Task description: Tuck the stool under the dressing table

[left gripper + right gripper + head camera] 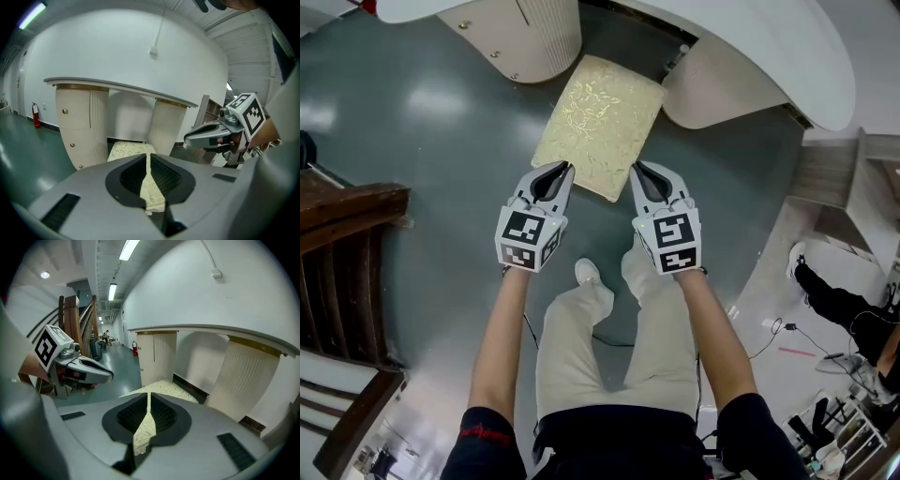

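Note:
The stool (598, 122), with a gold patterned cushion, stands on the grey floor partly under the white dressing table (750, 47), between its two cream ribbed pedestals. My left gripper (565, 170) hovers above the cushion's near left corner and my right gripper (636, 170) above its near right corner. Both are shut with nothing between the jaws. In the left gripper view the stool (126, 150) lies ahead of the closed left gripper (147, 157), below the tabletop (122, 86). In the right gripper view the cushion (164, 387) shows beyond the closed right gripper (148, 397).
Dark wooden furniture (347, 225) stands at the left. My legs and a white shoe (587, 272) are behind the grippers. A seated person's legs (834, 300) and cables lie at the right. A fire extinguisher (36, 121) stands by the far wall.

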`<state>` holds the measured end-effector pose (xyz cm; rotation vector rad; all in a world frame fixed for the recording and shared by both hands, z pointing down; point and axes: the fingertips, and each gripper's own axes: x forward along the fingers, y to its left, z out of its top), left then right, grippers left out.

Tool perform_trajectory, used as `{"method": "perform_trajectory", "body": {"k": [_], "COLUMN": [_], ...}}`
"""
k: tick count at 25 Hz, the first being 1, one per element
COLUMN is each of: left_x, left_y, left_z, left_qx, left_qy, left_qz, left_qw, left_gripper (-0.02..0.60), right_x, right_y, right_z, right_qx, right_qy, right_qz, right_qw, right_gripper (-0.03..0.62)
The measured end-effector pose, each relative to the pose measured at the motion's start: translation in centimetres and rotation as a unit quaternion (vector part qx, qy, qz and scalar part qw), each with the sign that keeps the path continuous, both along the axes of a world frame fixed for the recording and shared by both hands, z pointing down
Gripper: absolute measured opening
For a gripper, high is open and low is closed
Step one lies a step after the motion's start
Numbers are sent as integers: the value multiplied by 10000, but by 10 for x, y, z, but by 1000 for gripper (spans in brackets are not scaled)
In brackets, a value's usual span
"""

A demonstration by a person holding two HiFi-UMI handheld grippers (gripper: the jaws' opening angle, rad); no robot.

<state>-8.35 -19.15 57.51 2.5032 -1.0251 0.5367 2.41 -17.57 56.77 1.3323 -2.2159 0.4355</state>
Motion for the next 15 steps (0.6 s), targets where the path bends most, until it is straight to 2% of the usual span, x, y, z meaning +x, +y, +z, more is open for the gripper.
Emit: {"method": "perform_trajectory", "body": {"k": [6, 9, 12, 15], "left_x": [-5, -5, -6, -8], "left_y": [6, 10, 13, 17], "left_z": [45, 64, 86, 113], "left_qx": [-63, -68, 164, 488], "left_qy": [-238, -381, -994, -1876], "left_qz": [86, 211, 550, 963], "left_qw": [9997, 9990, 9934, 9763], "left_gripper": [22, 73, 98, 121], "right_x": [-5, -7, -14, -19], "right_y": [9, 12, 15, 20], "right_z": [44, 63, 84, 107], "right_qx": [-193, -274, -404, -527], "right_qy": [99, 156, 267, 559], "right_qz": [-116, -182, -390, -621], "right_qw": [9997, 9993, 9981, 9951], "right_gripper": [17, 25, 101, 135]}}
